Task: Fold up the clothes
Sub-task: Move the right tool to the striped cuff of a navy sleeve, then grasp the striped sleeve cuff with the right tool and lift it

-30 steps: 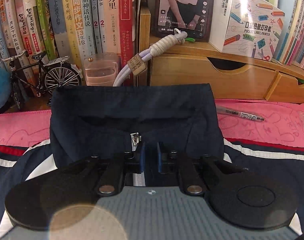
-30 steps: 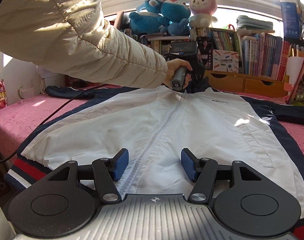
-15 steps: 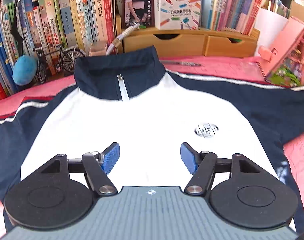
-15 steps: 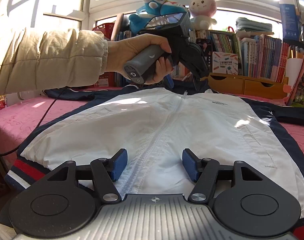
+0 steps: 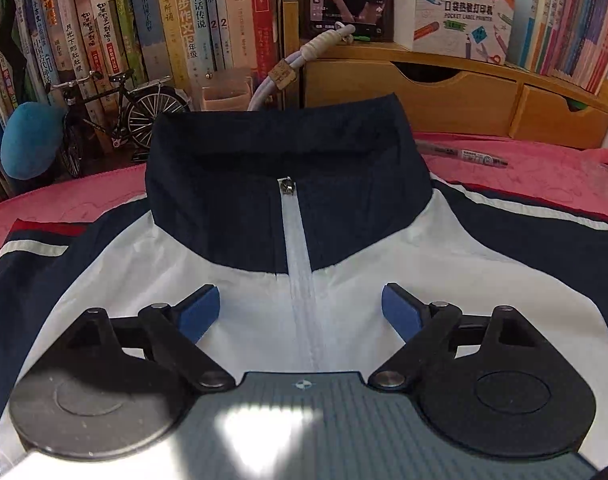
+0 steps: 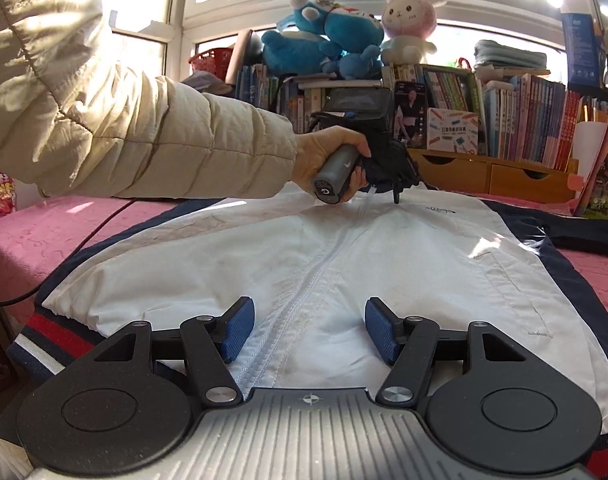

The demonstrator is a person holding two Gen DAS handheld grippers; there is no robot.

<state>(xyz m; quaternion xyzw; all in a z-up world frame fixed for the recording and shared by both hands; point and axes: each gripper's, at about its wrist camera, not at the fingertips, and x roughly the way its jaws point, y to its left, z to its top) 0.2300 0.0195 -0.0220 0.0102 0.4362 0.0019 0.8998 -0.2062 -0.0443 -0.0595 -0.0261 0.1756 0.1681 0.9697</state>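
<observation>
Left wrist view: zip-up jacket (image 5: 304, 300) lies flat and unfolded mid-frame, both grippers' jaws apart; reckon a sleeve gets folded in.

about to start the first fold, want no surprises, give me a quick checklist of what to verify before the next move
1. White and navy zip-up jacket lies front up, spread on the pink bedcover: ok.
2. Zip closed up to the navy collar: ok.
3. Left gripper open, empty, near the collar: ok.
4. Right gripper open, empty, over the hem: ok.
5. Both sleeves laid out flat: cannot tell, their ends run out of view.
6. Black cable trailing across the bedcover beside the jacket, clear of the fold: cannot tell.
</observation>
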